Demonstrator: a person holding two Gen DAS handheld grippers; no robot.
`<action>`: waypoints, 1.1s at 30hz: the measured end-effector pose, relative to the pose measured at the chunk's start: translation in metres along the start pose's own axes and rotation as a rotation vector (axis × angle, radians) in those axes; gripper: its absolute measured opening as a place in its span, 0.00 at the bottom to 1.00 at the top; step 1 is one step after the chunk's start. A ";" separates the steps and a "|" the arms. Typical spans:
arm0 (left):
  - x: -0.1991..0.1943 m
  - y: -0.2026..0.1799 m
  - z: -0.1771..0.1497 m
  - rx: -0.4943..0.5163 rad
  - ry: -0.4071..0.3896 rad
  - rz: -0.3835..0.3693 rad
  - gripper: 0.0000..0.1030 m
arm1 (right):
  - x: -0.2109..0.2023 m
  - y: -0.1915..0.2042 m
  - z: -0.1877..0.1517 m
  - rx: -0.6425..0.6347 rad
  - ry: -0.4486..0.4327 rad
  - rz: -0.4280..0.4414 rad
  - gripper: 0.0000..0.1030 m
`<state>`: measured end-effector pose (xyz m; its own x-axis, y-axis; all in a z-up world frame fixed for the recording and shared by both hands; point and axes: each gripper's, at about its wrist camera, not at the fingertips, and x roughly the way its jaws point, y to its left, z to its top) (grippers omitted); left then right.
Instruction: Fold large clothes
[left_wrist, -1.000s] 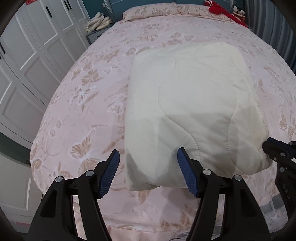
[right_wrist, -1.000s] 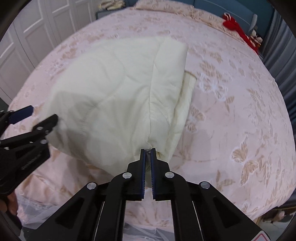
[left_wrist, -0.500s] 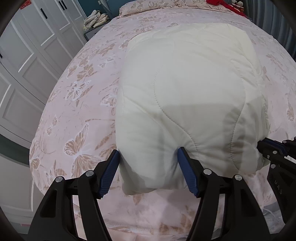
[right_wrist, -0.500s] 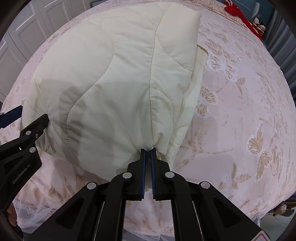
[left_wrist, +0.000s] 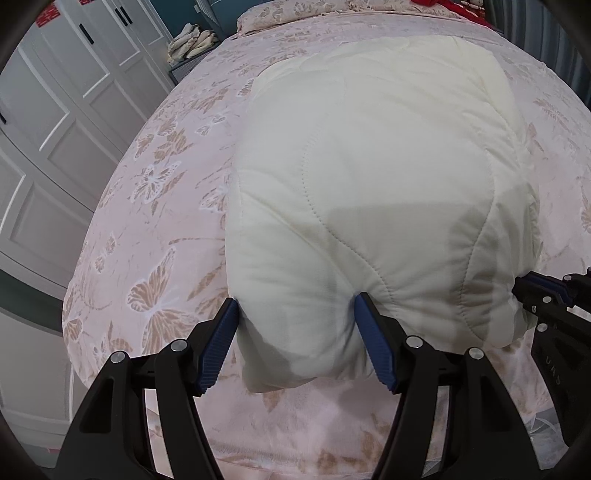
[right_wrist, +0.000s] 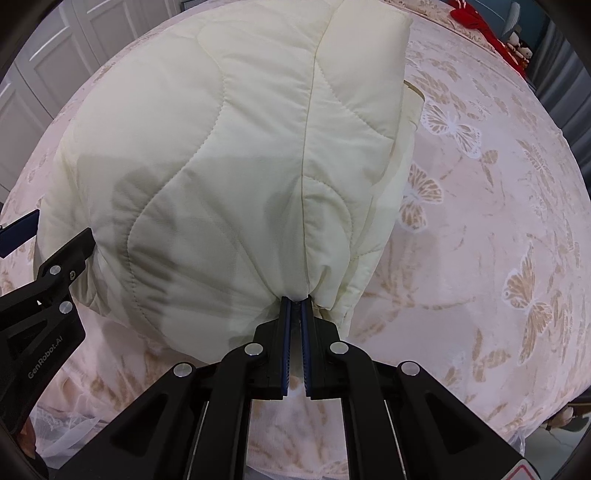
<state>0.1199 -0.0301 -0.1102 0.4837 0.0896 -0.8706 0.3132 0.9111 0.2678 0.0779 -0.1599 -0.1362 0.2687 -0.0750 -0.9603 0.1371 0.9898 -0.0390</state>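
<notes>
Both claws have sunk nearer the pink butterfly-print bed (left_wrist: 155, 206). The left claw (left_wrist: 295, 339) squeezes the cream quilted padded garment's (left_wrist: 369, 184) thick corner; the right claw (right_wrist: 294, 306) pinches its edge shut. Only the right view shows layered folds at right.

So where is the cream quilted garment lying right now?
The cream quilted garment lies folded on the butterfly-print bedspread, near the bed's foot edge in both wrist views. The left gripper straddles its near left corner, and the right gripper pinches its near right corner.
</notes>
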 end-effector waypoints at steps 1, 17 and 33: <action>0.000 -0.001 0.000 0.001 -0.001 0.002 0.61 | 0.000 0.000 0.000 0.000 0.000 0.000 0.04; 0.003 -0.005 -0.001 0.021 -0.007 0.028 0.62 | 0.001 -0.005 -0.003 0.028 -0.011 0.033 0.05; -0.039 0.046 -0.044 -0.032 -0.003 -0.123 0.76 | -0.063 -0.034 -0.037 0.096 -0.077 0.139 0.42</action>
<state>0.0793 0.0263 -0.0818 0.4459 -0.0251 -0.8947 0.3440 0.9276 0.1454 0.0216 -0.1846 -0.0849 0.3631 0.0486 -0.9305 0.1829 0.9755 0.1224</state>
